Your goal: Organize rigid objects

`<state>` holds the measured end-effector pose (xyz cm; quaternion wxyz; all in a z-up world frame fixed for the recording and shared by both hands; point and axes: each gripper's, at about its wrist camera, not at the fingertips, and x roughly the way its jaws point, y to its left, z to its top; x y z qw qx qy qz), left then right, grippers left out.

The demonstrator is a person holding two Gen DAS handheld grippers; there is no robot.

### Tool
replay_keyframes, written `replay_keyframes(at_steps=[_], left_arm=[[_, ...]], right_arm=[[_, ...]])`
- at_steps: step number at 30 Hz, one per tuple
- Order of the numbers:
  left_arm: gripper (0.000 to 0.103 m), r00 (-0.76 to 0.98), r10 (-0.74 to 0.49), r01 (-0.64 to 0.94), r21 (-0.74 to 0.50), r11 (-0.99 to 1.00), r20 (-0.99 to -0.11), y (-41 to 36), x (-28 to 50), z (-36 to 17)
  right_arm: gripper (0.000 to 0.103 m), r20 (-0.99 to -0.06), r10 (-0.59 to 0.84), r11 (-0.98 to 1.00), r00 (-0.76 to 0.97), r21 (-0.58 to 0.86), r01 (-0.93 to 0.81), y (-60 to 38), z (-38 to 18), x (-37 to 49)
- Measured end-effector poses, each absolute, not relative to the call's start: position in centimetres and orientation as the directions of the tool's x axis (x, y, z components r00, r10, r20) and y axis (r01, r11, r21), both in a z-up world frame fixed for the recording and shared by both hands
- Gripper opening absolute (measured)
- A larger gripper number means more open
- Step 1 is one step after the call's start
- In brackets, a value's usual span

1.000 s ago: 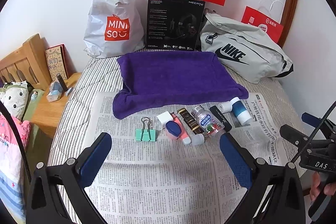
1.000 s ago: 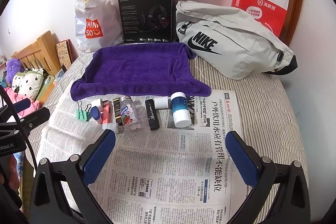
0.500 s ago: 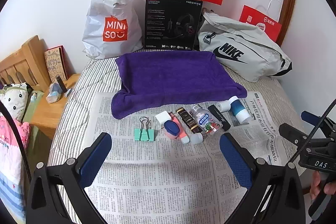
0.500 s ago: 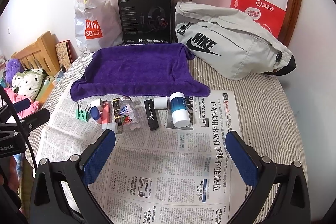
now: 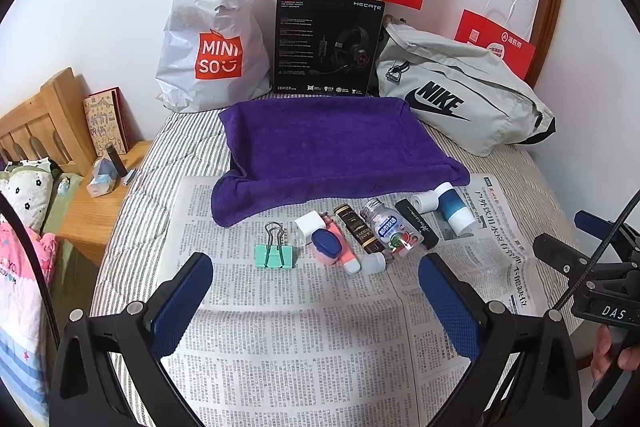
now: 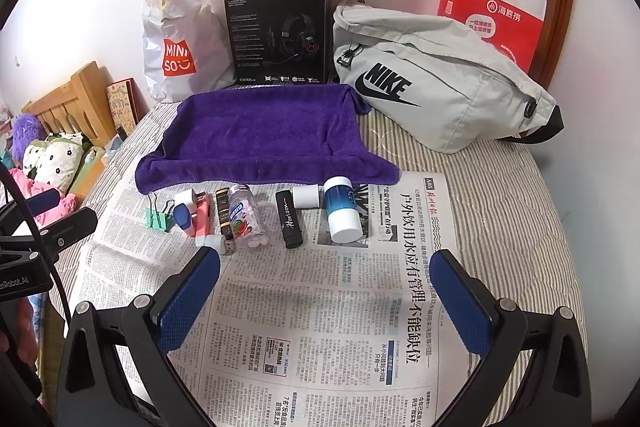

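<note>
I had both tongs hanging wide over the newspaper [image 5: 304,339], neither holding anything: the left gripper [image 5: 316,279] sat just near of the row of small items, the right gripper [image 6: 326,277] likewise, further right. The row lay along the near edge of the purple towel [image 5: 324,147]: a green binder clip [image 5: 275,255] at the far left, then a white plug [image 5: 308,227], a pink tube [image 5: 340,247], a clear pill bottle [image 5: 390,231], a black stick [image 6: 289,217], and a blue-and-white bottle [image 6: 340,209] at the right end. A grey bag [image 6: 436,87] sat far right.
</note>
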<state>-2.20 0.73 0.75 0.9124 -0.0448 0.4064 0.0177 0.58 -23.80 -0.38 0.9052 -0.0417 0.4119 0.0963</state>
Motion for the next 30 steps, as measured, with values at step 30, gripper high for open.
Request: replay_keyframes(at_steps=[30], left_arm=[[0.103, 0.651, -0.003, -0.079, -0.071, 0.994, -0.759, 1.4, -0.5, -1.1]], right_arm=[[0.103, -0.762, 0.154, 0.977, 0.629, 0.022, -0.212, -24.3, -1.3, 1.6]])
